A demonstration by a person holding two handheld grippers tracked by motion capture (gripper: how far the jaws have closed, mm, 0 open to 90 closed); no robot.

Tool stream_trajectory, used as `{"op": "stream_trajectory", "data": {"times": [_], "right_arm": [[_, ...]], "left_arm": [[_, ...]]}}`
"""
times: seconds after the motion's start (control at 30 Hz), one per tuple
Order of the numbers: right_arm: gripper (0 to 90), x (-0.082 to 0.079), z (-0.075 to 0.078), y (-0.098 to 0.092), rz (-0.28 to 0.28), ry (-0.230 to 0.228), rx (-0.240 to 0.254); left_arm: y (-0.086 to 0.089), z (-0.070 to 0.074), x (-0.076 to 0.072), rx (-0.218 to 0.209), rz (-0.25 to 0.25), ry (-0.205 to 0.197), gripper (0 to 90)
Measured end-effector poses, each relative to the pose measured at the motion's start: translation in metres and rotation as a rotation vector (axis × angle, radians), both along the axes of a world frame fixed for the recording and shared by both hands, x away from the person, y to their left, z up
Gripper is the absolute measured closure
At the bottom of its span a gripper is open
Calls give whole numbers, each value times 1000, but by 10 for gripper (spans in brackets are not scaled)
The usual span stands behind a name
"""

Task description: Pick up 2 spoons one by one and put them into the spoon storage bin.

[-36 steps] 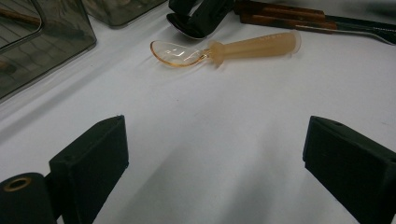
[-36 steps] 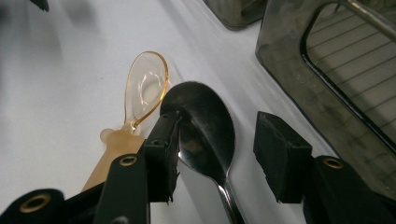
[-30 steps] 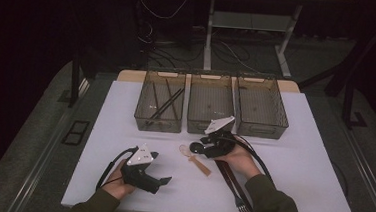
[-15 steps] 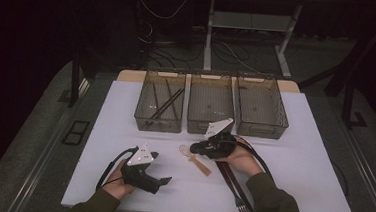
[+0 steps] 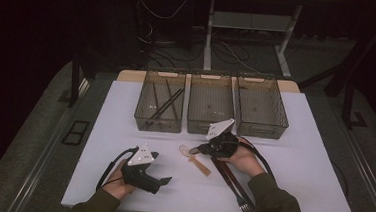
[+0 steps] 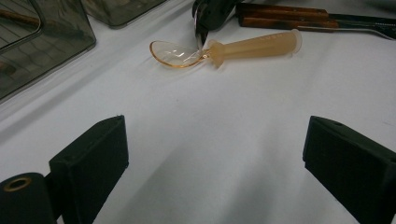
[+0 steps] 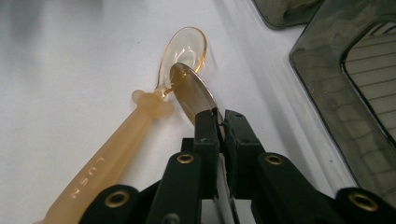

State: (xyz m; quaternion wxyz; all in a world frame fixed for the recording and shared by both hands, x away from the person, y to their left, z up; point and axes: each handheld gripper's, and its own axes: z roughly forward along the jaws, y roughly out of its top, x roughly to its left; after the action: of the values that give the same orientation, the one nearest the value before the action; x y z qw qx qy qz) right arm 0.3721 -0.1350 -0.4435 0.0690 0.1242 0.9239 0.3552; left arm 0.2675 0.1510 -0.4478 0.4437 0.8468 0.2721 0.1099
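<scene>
On the white table (image 5: 302, 159), your right gripper (image 7: 219, 120) has just closed on the metal spoon (image 7: 191, 91) beside the amber spoon (image 7: 140, 126); lift next. Left gripper (image 6: 215, 154) is open.

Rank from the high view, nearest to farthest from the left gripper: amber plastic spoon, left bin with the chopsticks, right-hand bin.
From the left gripper, at the table's near left:
1. amber plastic spoon, lying just right of it, mid-table by the right gripper.
2. left bin, toward the far edge, holding dark chopsticks.
3. right-hand bin, far right of the row, clearly farthest.
</scene>
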Motion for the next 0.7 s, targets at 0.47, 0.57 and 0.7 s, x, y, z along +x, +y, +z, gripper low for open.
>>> {"op": "stream_trajectory", "data": {"times": [0.47,0.57,0.7], "right_arm": [[886,0,4,-7,-45,10,38],[886,0,7,-11,-78,11,46],[886,1,10,-17,-123,21,67]], "left_arm": [[1,1,1,0,-5,-12,58],[2,1,1,-2,-4,-13,59],[1,0,1,-11,0,-12,58]]}}
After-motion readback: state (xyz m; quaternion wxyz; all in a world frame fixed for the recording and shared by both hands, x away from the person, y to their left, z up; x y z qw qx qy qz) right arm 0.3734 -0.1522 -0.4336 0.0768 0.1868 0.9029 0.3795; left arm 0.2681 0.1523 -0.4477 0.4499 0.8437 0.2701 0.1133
